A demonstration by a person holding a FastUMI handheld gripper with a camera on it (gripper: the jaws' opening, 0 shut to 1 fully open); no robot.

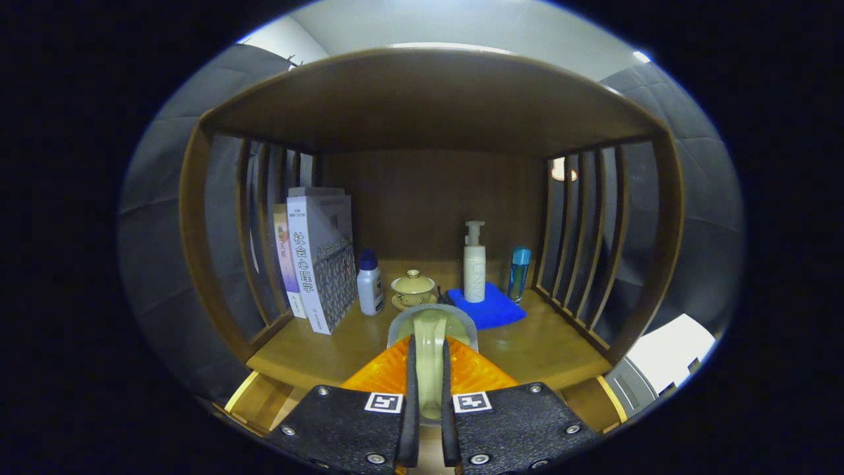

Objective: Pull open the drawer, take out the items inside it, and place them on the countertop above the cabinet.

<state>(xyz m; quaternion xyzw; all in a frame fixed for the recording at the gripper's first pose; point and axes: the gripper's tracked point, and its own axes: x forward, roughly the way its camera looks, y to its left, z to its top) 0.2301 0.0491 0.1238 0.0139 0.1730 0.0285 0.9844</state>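
My gripper (pixel 428 344) is shut on the pale green handle of a grey-rimmed mug (pixel 432 321), which is held upright between the fingers. The mug hangs just over the front part of the wooden countertop (pixel 310 353) above the cabinet. Below the fingers, the light wooden sides of the pulled-out drawer (pixel 256 399) show on both sides; its inside is hidden by the gripper.
On the countertop beyond the mug stand several books (pixel 320 264), a white bottle with a blue cap (pixel 370 284), a lidded tea cup on a saucer (pixel 413 289), a pump bottle (pixel 474 264) on a blue cloth (pixel 491 309) and a blue bottle (pixel 519 272). Slatted side walls and a wooden shelf top (pixel 428 99) enclose the space.
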